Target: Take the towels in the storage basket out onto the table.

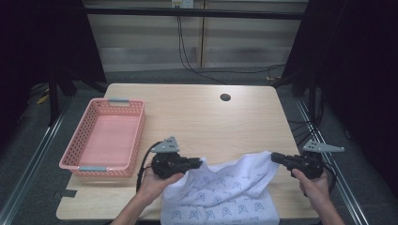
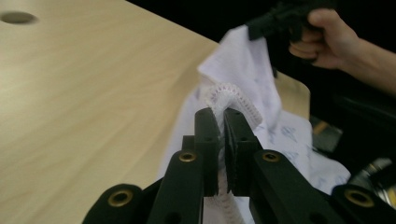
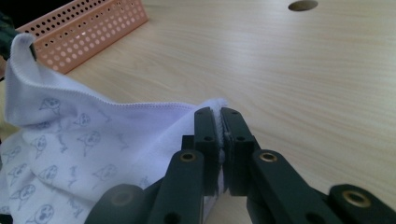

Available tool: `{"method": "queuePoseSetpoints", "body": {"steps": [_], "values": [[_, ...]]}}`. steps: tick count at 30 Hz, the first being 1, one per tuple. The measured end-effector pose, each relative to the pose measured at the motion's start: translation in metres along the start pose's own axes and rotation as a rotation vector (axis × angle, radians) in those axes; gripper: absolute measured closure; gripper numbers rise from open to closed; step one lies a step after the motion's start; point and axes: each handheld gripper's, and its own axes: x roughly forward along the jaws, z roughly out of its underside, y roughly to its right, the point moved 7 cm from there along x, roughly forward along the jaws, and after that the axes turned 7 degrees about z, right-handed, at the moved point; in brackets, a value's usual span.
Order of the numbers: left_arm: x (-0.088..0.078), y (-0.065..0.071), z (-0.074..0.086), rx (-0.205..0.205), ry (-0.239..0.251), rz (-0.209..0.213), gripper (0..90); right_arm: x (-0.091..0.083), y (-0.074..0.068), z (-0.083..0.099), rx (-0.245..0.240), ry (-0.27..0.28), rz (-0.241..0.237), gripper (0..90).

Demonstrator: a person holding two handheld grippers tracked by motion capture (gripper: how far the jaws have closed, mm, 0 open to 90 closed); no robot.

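Observation:
A white cloth (image 1: 225, 190) printed with small grey figures hangs over the table's near edge and is held up at two corners. My left gripper (image 1: 201, 162) is shut on its left corner; the stitched hem (image 2: 229, 95) sticks out between the jaws in the left gripper view. At the right, my right gripper (image 1: 273, 157) is shut on the other corner, and the cloth (image 3: 93, 140) spreads away to the left of its jaws in the right gripper view. The cloth (image 2: 247, 70) sags between the two grippers, just above the wooden table (image 1: 197, 117).
A pink perforated basket (image 1: 80, 161) stands on the table's left side, with nothing inside it. A round cable hole (image 1: 225, 97) sits near the far edge. Cables run across the floor behind the table. The basket's wall (image 3: 84, 32) lies beyond the cloth.

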Motion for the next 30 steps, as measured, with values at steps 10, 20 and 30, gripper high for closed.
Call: {"method": "queuePoseSetpoints", "body": {"steps": [10,20,30], "values": [[-0.059,-0.029,-0.039,0.012,0.151,-0.161,85.8,-0.020,-0.001,-0.051,-0.026,0.142,0.002,86.4],[-0.093,-0.040,-0.084,0.081,0.218,-0.262,85.8,-0.032,-0.008,-0.126,-0.078,0.271,0.003,86.3],[-0.096,-0.096,-0.130,0.060,0.238,-0.343,85.7,-0.001,0.007,-0.191,-0.105,0.289,0.037,86.3]]}}
